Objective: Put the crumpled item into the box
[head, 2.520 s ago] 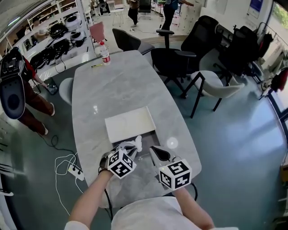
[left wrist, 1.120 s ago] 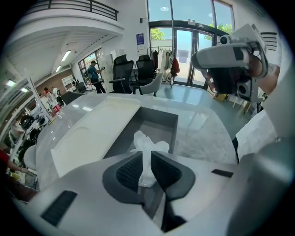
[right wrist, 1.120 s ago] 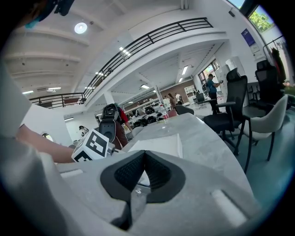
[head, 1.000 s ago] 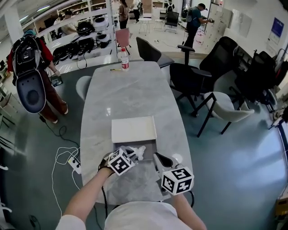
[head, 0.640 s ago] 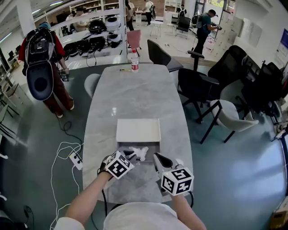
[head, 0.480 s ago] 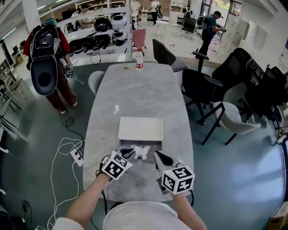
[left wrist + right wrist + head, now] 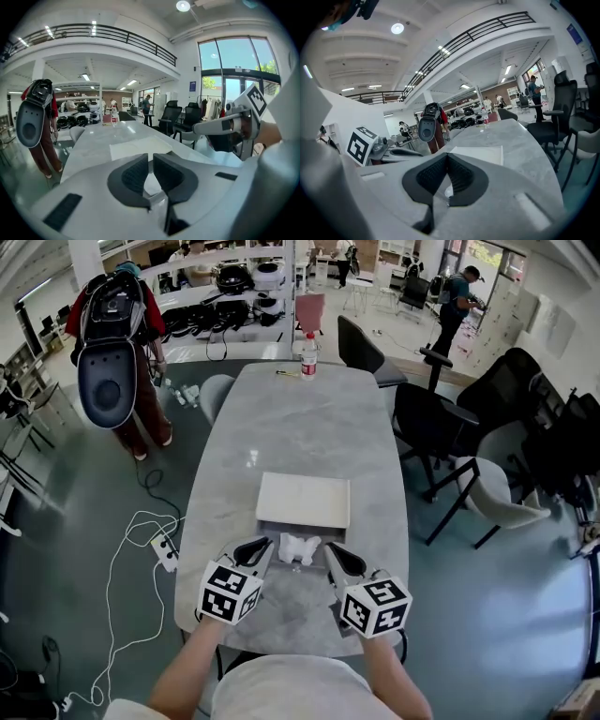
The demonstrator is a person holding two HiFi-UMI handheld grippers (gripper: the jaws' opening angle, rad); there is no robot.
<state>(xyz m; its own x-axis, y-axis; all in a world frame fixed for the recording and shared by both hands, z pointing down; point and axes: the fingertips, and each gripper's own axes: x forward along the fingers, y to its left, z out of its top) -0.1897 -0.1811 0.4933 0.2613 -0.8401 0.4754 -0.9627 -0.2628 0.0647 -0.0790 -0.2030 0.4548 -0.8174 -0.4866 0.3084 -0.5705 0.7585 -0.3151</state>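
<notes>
White crumpled item (image 7: 298,547) near the box (image 7: 304,500)

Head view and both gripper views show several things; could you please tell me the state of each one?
left gripper: jaws slightly apart, empty.
right gripper: jaws together, empty.
crumpled item: lying loose between the grippers, held by neither.
white box: flat on the table, white surface bare.
bottle: upright at the table's far end.

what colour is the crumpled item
The crumpled item is white, clearest in the head view.
</notes>
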